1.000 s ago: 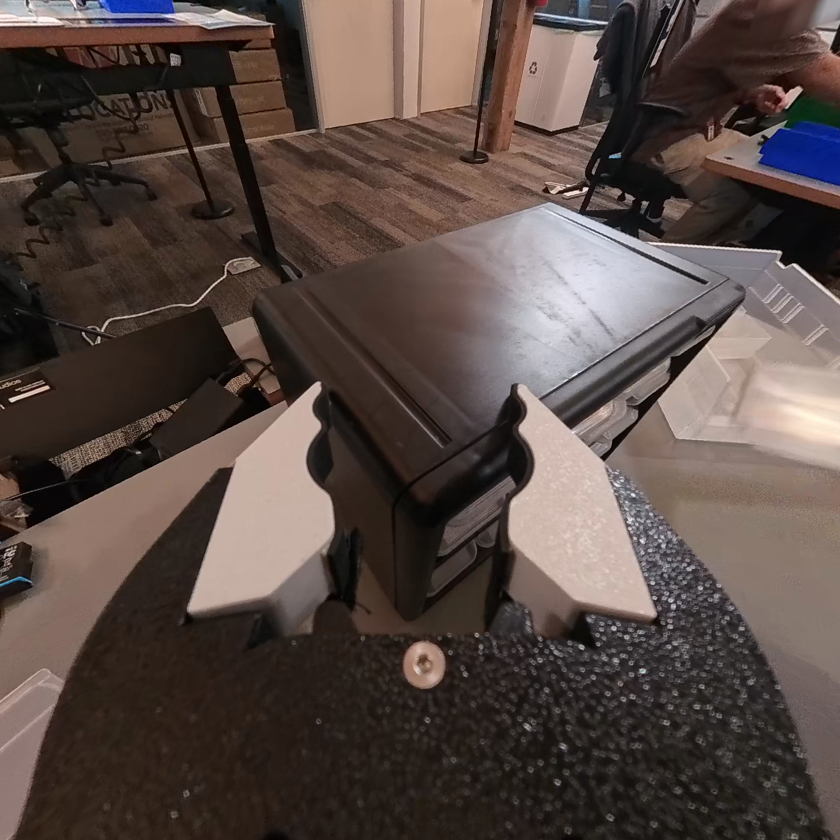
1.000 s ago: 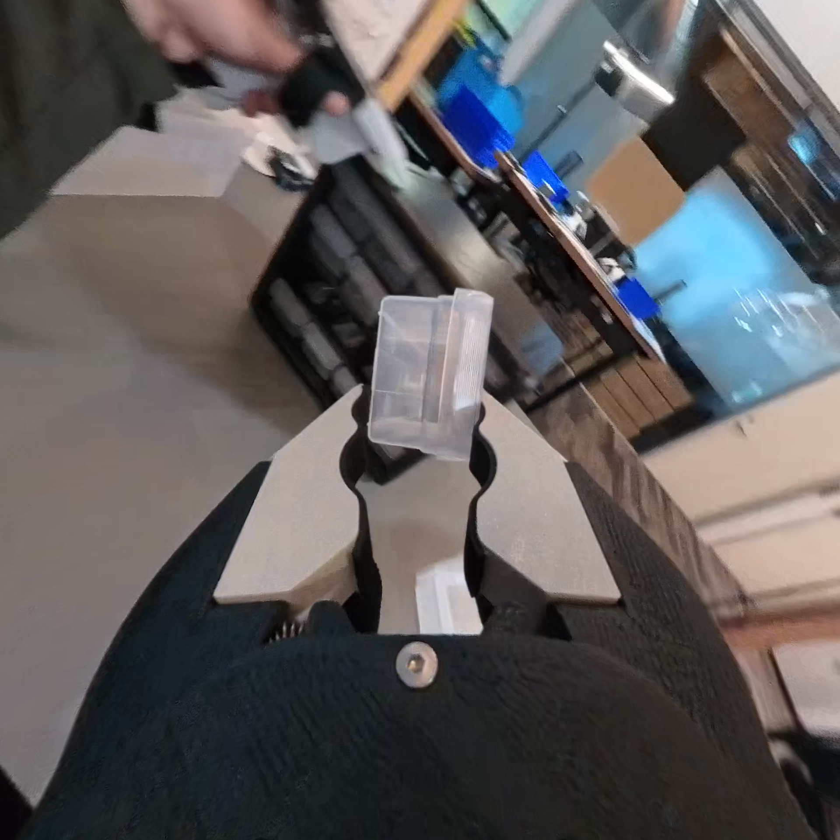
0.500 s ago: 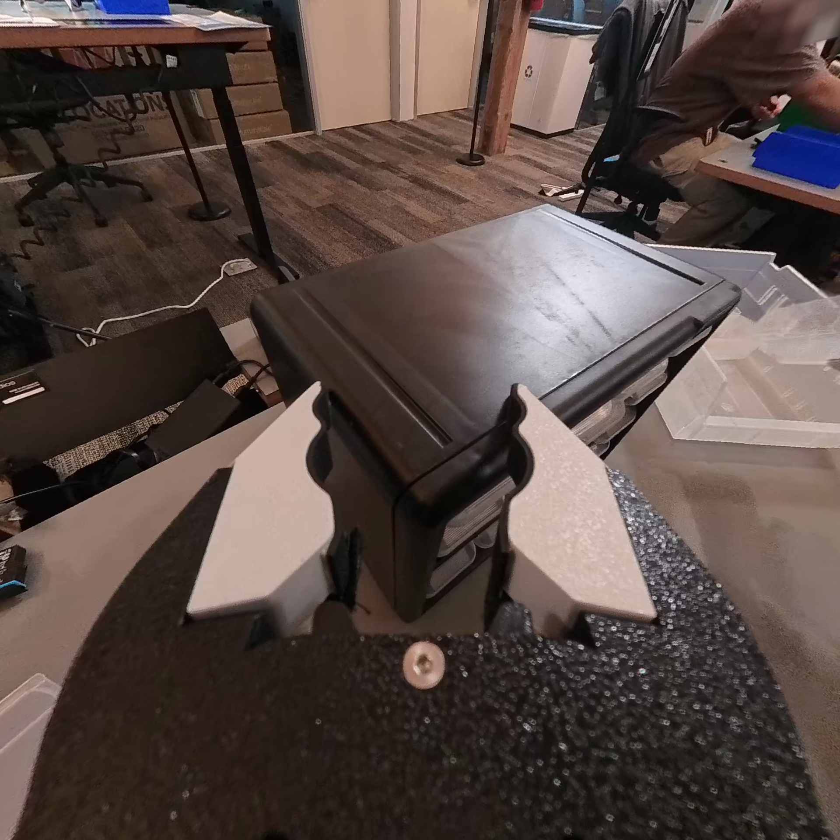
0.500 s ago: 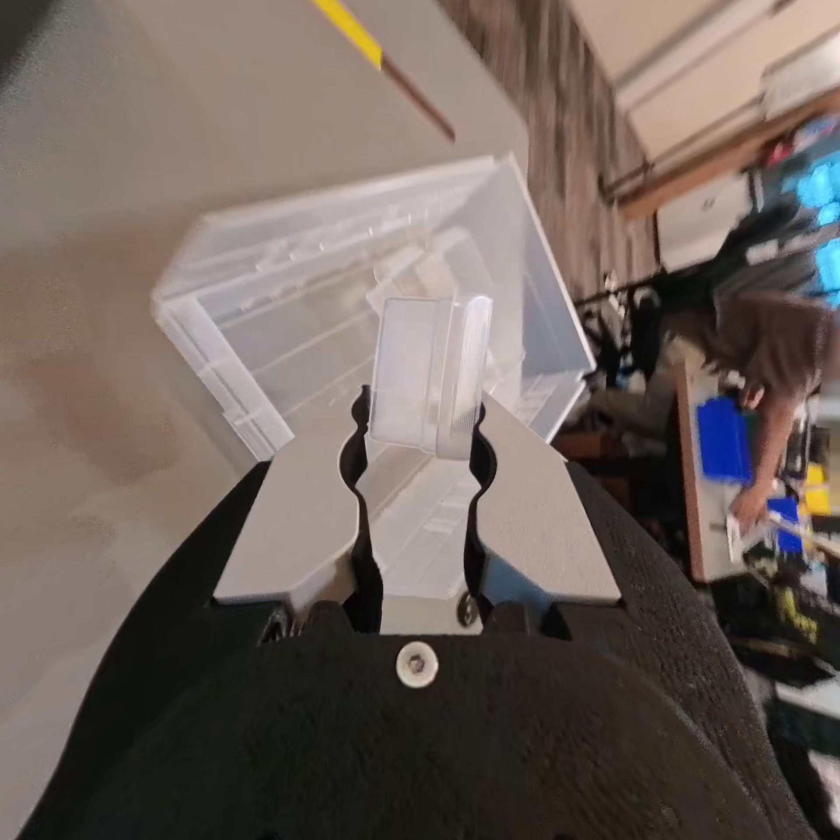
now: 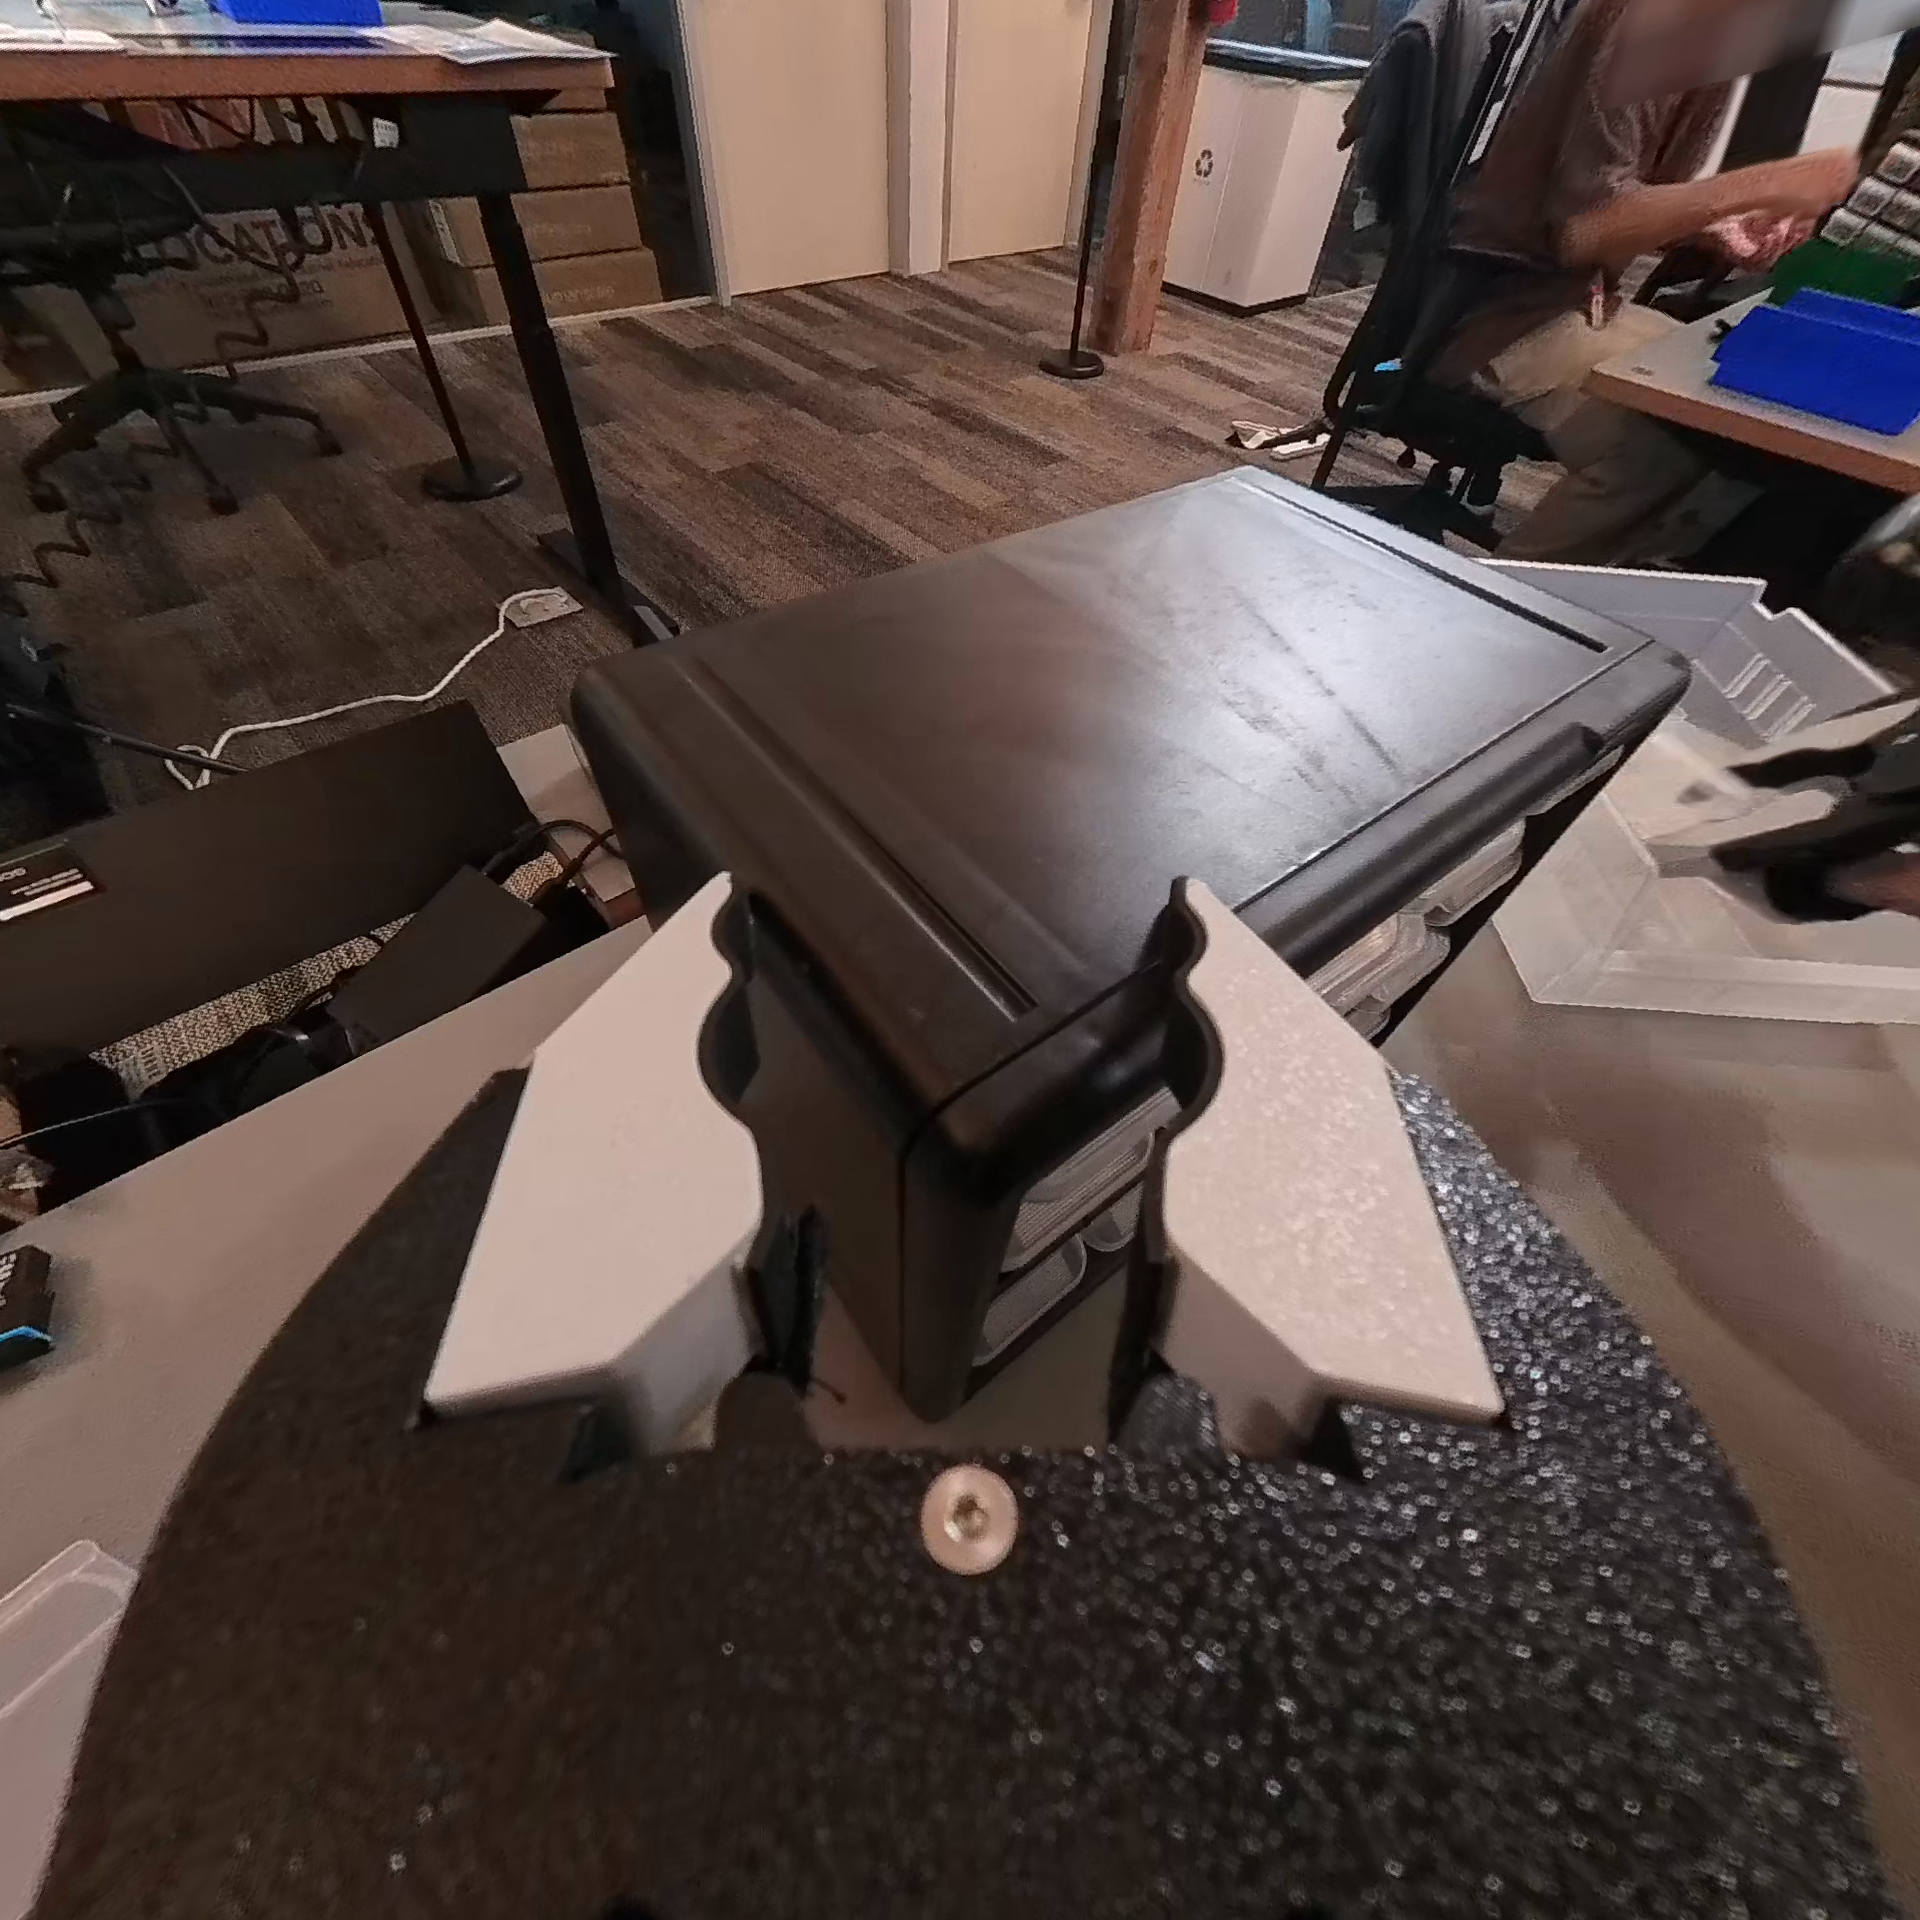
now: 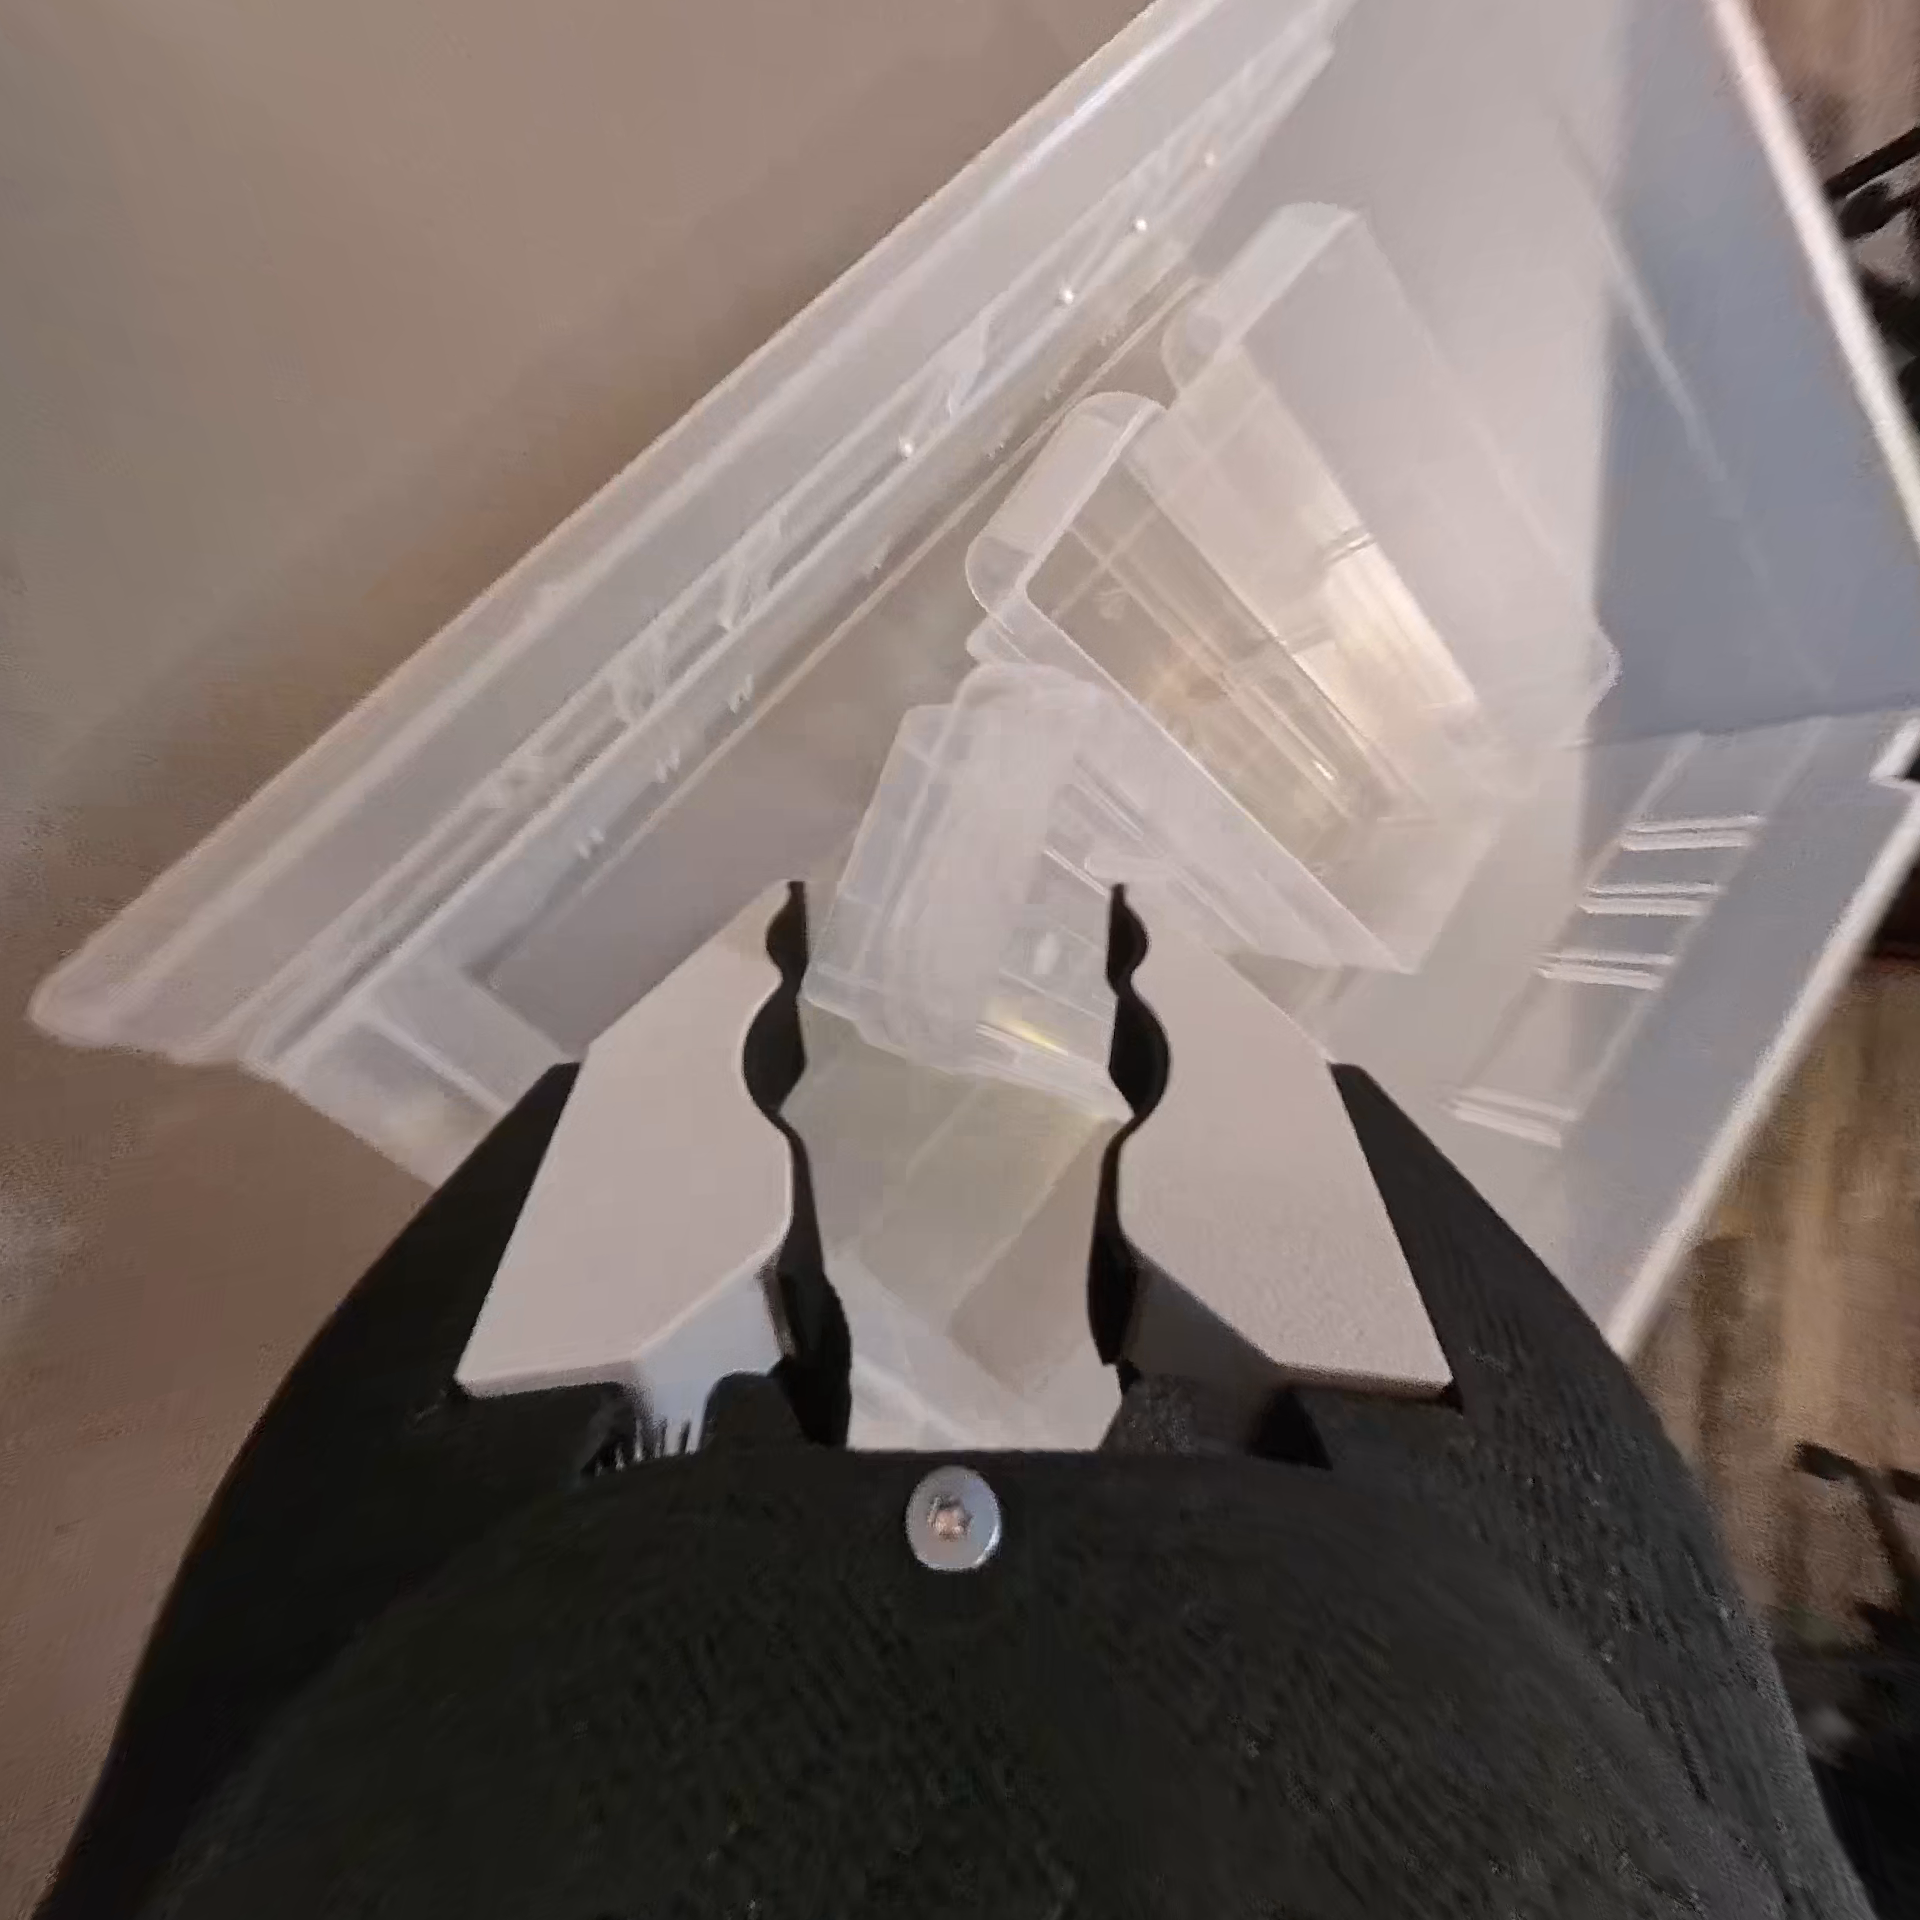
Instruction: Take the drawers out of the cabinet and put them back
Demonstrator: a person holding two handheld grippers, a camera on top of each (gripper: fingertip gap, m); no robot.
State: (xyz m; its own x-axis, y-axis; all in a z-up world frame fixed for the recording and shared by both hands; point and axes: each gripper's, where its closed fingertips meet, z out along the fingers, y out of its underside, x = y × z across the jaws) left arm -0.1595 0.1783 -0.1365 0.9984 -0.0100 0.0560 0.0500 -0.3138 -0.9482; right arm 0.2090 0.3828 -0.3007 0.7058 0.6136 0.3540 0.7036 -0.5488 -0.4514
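Two hand-held grippers are at work on a grey desk (image 5: 1662, 1195). Centre of the left wrist view, the left hand-held gripper (image 5: 961, 997) has its fingers spread wide around the near top corner of the black cabinet (image 5: 1143, 748): one pale finger lies along the cabinet's left side, the other against its front edge, where clear drawer fronts (image 5: 1403, 956) show in their slots. Whether the fingers press on the cabinet or merely flank it I cannot tell.

At the right edge of that view, blurred, the right hand-held gripper (image 5: 1808, 821) hangs over a clear plastic bin (image 5: 1621, 966) that sits on the desk just beside the cabinet.

In the right wrist view, the right hand-held gripper (image 6: 951, 914) has its jaws partly apart with a small clear drawer (image 6: 956, 894) between the fingertips, tilted; the drawer seems to sit loose in the gap rather than pinched, though the blur makes that uncertain. It is over the bin's (image 6: 520, 748) inside. Two more clear drawers (image 6: 1278, 582) lie in the bin, upper right of the frame's centre, one overlapping the other.

A seated person (image 5: 1579, 239) is in the upper right of the left wrist view, at another desk.
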